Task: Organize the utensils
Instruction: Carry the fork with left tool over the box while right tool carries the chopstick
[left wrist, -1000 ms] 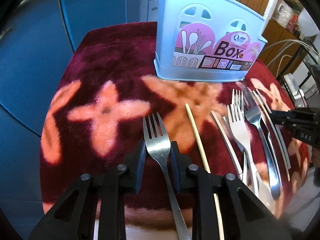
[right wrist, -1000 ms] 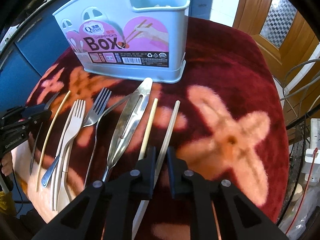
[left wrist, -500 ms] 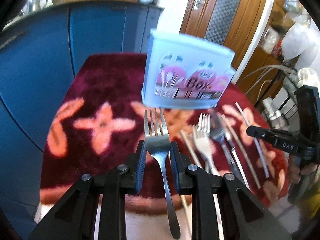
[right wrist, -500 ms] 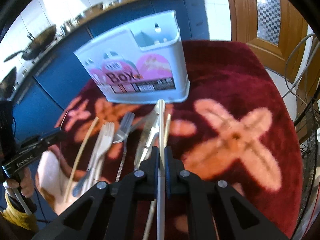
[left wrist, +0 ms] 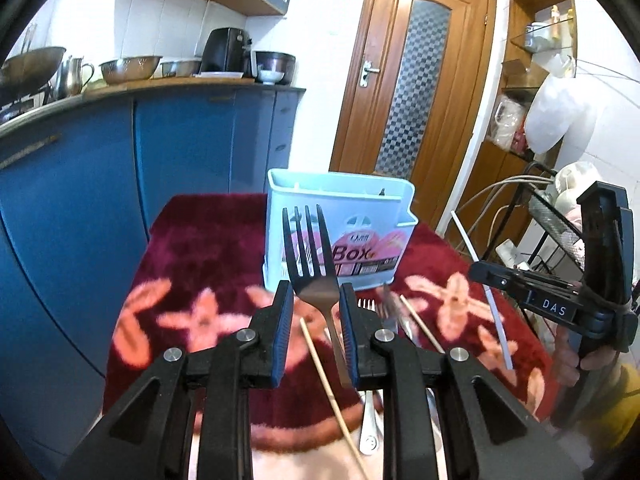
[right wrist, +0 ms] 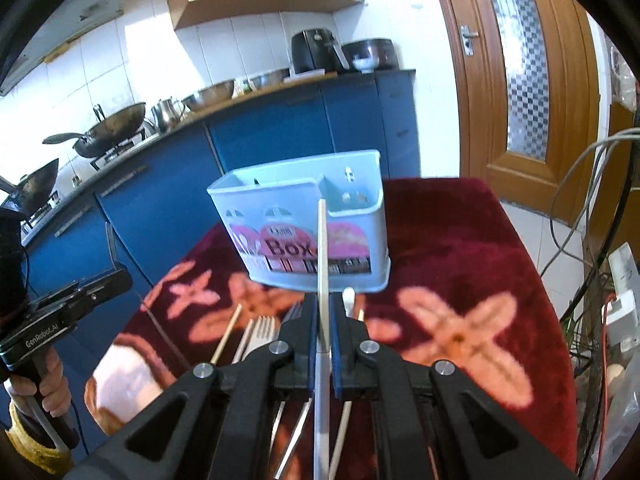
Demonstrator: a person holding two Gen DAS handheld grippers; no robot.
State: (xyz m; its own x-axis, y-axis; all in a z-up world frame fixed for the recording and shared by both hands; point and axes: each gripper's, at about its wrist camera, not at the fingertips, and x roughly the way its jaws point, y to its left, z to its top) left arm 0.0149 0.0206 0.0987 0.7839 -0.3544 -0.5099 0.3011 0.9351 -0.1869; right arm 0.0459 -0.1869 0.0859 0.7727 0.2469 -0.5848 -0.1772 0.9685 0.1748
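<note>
My left gripper (left wrist: 313,300) is shut on a steel fork (left wrist: 310,256), held in the air with tines up, in front of the pale blue utensil box (left wrist: 340,216). My right gripper (right wrist: 323,310) is shut on a white chopstick (right wrist: 322,248), raised and pointing at the box (right wrist: 280,200). The box stands upright on the red flowered cloth (left wrist: 208,248), with open compartments at the top. The right gripper also shows at the right of the left wrist view (left wrist: 486,270), with the chopstick (left wrist: 472,256). The left gripper shows at the left of the right wrist view (right wrist: 120,276).
Several forks (right wrist: 260,328), chopsticks (left wrist: 332,380) and a tong (left wrist: 396,312) lie on the cloth before the box. Blue kitchen cabinets (left wrist: 120,168) stand behind and left. A wooden door (left wrist: 412,80) and a wire rack (left wrist: 548,208) are at the right.
Both grippers have lifted off the cloth, the left with the fork and the right with the white chopstick. The views now look level at the box.
</note>
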